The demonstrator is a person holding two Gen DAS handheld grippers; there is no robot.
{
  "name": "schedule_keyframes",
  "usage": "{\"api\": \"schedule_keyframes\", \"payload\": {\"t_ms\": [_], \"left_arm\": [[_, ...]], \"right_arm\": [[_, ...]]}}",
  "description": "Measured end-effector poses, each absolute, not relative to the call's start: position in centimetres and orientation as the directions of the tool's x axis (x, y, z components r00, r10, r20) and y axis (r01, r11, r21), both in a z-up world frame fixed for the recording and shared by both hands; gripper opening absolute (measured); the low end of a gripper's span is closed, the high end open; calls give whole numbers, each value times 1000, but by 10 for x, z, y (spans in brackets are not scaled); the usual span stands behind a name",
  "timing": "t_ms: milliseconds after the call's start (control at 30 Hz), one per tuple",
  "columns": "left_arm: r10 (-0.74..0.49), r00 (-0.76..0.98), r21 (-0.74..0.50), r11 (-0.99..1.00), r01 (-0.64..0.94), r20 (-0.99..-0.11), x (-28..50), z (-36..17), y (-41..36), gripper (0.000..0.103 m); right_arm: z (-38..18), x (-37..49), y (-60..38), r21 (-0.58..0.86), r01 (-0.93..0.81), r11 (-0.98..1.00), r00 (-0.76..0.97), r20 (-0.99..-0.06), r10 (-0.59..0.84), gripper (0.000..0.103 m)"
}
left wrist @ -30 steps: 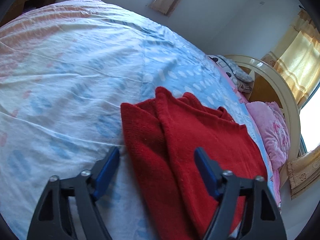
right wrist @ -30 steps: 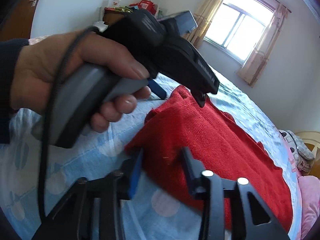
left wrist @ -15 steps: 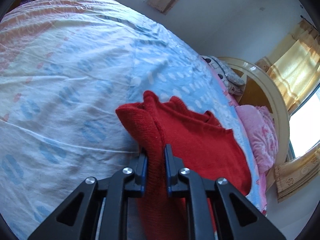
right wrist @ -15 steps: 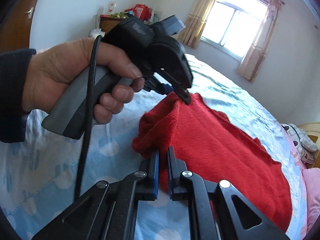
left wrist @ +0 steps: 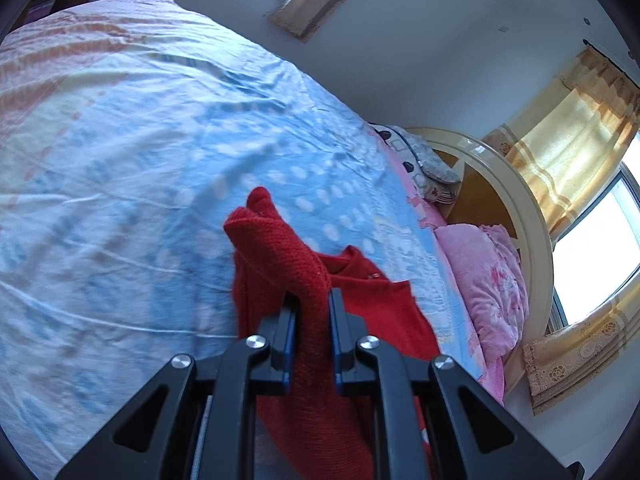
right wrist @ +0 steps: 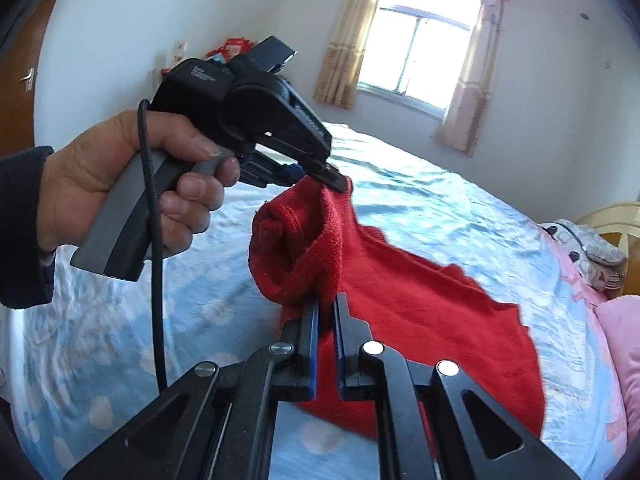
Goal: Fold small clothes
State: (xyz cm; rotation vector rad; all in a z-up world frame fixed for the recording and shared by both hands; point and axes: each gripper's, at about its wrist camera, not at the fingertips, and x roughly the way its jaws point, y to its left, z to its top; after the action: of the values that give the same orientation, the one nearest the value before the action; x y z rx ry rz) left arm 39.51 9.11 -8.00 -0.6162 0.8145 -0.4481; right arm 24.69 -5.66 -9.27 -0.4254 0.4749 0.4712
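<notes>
A red knitted garment [right wrist: 420,312] lies on the blue patterned bed sheet [right wrist: 440,216], with its near edge lifted off the bed. My right gripper [right wrist: 327,308] is shut on a bunched fold of that edge. My left gripper [left wrist: 312,308] is shut on another part of the same red garment [left wrist: 280,256], which humps up above its pads. In the right wrist view a hand [right wrist: 120,184] holds the left gripper [right wrist: 324,176], whose tips pinch the garment's upper corner. The rest of the cloth hangs and trails over the sheet toward the right.
The bed sheet [left wrist: 120,160] spreads wide to the left and far side. A pink quilt [left wrist: 484,276] and a patterned pillow [left wrist: 424,164] lie by the cream headboard [left wrist: 532,220]. Curtained windows [right wrist: 416,56] and a cluttered cabinet [right wrist: 228,48] stand beyond the bed.
Both grippers closed on the garment's near edge, which lay flat a second ago. Both have since risen, lifting that edge off the sheet into a bunched hump.
</notes>
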Motion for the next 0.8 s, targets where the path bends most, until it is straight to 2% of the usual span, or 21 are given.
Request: {"api": "schedule_keyframes", "payload": {"t_ms": [200,800], "left_arm": [[-610,614,-663,726,180,-501,401,-62,63,15],[-660,529,-608,734,302,-534,427,-50,-46,14]], "right_arm": [[-81,254,-92,-262,-475,840,815,-492,307,5],[-80,271,-177,-159,-370,915,822,-514,244,5]]}}
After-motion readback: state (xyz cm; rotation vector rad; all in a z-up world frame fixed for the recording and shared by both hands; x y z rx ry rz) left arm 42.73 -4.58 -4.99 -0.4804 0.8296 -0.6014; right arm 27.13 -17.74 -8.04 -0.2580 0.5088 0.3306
